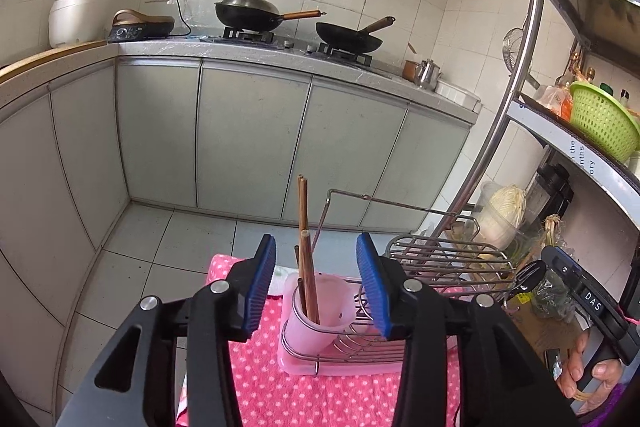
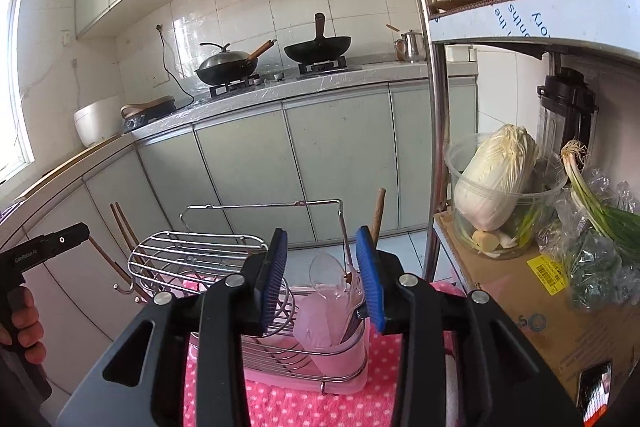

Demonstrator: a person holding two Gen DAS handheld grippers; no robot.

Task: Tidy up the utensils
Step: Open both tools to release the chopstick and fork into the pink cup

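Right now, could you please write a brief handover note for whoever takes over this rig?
Left gripper: open, empty, behind the pink cup holding the chopsticks.
Right gripper: open, empty, behind the other cup holding a clear spoon and a wooden-handled utensil.
Both cups sit in the wire rack on the pink dotted towel.
Done: these utensils are in cups.
Left: no loose utensils in view; check around.

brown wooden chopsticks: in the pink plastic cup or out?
In. The brown wooden chopsticks stand upright with their lower ends inside the pink plastic cup, leaning on its rim. The left hand-held gripper is open, clear of them.
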